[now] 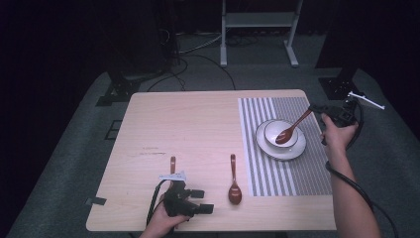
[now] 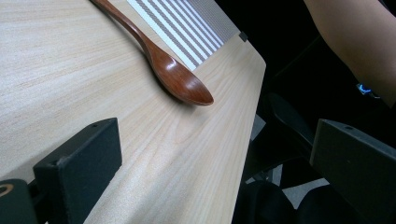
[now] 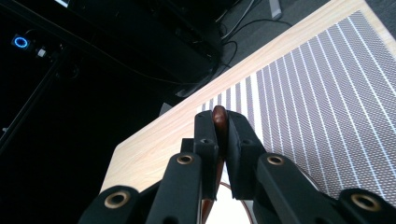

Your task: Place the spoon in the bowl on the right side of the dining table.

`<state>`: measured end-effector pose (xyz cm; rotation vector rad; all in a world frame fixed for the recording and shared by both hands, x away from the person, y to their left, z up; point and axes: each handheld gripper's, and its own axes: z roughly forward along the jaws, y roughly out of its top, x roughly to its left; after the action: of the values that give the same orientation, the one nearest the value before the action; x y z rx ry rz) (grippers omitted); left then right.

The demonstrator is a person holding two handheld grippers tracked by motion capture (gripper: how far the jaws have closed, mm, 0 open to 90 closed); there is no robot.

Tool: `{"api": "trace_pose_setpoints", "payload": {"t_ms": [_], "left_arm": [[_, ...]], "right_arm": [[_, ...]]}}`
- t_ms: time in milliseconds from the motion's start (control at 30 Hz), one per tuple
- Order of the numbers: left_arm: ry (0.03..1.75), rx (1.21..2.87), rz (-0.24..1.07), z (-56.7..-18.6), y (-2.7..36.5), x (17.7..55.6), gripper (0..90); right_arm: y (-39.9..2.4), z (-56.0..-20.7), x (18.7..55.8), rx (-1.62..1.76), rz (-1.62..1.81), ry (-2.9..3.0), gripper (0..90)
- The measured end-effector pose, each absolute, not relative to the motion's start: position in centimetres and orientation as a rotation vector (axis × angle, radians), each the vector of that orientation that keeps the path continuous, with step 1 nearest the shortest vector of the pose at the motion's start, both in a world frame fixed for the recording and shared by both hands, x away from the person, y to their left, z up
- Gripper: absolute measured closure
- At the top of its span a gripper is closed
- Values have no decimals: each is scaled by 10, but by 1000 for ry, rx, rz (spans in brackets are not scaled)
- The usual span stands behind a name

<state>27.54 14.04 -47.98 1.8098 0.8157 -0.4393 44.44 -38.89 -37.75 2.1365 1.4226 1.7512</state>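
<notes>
On woven striped placemat (image 1: 297,163), round bowl (image 1: 280,133)

Both grippers are matte black. The left gripper (image 1: 203,201) carries a grey three-cornered plate (image 1: 172,176) and trails a thick black cable (image 1: 152,203). The right gripper (image 3: 223,140) has blocky rectangular jaws on arms with brass-ringed screw holes. Both forearms are unsleeved.

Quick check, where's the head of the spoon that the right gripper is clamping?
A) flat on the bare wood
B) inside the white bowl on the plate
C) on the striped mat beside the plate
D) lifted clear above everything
B: in the high view the right gripper holds the handle of a spoon whose head sits down inside the white bowl, which stands on the plate.
</notes>
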Motion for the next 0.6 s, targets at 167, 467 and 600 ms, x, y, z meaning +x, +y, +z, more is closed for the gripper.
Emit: {"api": "trace_pose_setpoints", "payload": {"t_ms": [167, 467, 600], "left_arm": [[815, 1810, -439, -480, 140, 275, 9], [814, 1811, -440, -480, 140, 276, 9], [815, 1811, -439, -480, 140, 276, 9]], "right_arm": [[-392, -379, 444, 2141, 1741, 1401, 833], [-396, -383, 442, 2145, 1715, 1382, 832], [-396, -387, 442, 2147, 1698, 1384, 832]]}}
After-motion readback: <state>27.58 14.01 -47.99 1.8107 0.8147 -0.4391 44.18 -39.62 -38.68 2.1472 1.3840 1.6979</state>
